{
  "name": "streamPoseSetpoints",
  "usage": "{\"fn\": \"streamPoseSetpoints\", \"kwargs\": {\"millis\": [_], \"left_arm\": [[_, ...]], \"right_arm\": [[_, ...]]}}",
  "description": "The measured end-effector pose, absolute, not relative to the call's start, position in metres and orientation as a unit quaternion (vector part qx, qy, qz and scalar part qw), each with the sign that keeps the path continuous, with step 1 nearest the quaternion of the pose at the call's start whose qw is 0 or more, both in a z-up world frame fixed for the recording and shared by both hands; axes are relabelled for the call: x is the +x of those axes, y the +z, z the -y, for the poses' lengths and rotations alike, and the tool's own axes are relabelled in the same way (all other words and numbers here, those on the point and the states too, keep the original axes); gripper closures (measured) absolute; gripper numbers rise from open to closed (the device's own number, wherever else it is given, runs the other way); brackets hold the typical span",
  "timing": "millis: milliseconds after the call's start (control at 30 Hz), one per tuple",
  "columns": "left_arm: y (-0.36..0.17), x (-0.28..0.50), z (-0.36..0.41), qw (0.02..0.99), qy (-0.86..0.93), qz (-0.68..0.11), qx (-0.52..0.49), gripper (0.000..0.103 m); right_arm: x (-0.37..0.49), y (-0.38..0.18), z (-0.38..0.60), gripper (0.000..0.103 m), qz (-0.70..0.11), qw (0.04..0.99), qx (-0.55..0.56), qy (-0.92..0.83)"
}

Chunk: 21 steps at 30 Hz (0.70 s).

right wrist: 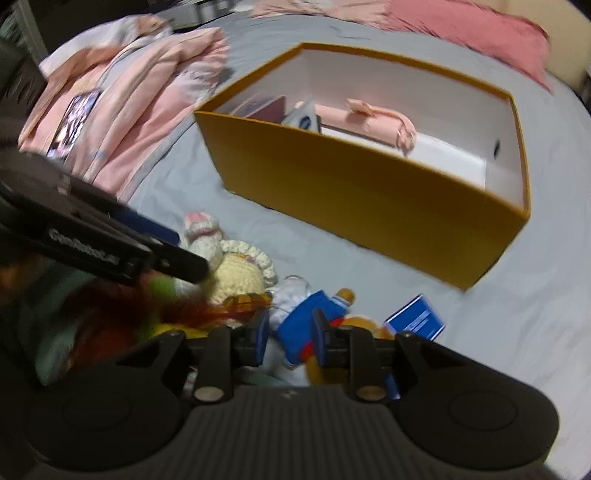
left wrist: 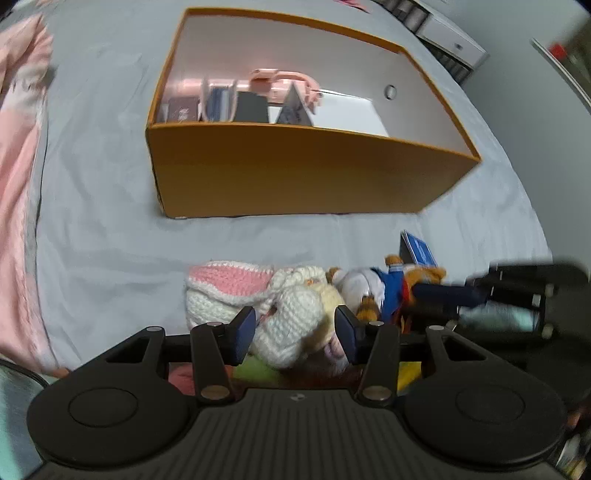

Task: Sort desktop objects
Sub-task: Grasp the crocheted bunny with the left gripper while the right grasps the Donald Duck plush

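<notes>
An orange box (left wrist: 295, 166) (right wrist: 369, 192) stands on the grey bedsheet and holds a pink bag (right wrist: 365, 118), books and a white carton. In front of it lies a pile of toys. My left gripper (left wrist: 295, 328) has its jaws around a cream crocheted doll (left wrist: 295, 317) with pink ears; firm contact is unclear. My right gripper (right wrist: 290, 332) has its jaws around a white and blue plush toy (right wrist: 301, 325). The right gripper also shows at the right of the left wrist view (left wrist: 480, 291). A small blue box (right wrist: 415, 319) (left wrist: 419, 249) lies beside the toys.
Pink bedding (right wrist: 122, 110) is heaped left of the orange box. A red pillow (right wrist: 480, 29) lies behind it. A white cabinet (left wrist: 447, 40) stands beyond the bed's far right corner.
</notes>
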<state>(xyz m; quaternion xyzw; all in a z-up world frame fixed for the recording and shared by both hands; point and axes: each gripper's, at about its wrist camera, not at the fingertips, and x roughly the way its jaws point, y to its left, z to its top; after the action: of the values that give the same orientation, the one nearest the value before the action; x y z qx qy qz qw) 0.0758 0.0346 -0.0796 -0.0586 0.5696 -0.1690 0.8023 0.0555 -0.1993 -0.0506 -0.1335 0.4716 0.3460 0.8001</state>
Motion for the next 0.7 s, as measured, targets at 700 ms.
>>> {"fn": "streamPoseSetpoints", "kwargs": {"millis": [700], "left_arm": [[-0.054, 0.075, -0.035, 0.819, -0.230, -0.526, -0.006, 0.077]], "right_arm": [[0.075, -0.061, 0.208, 0.048, -0.497, 0.772, -0.246, 0.311]]}}
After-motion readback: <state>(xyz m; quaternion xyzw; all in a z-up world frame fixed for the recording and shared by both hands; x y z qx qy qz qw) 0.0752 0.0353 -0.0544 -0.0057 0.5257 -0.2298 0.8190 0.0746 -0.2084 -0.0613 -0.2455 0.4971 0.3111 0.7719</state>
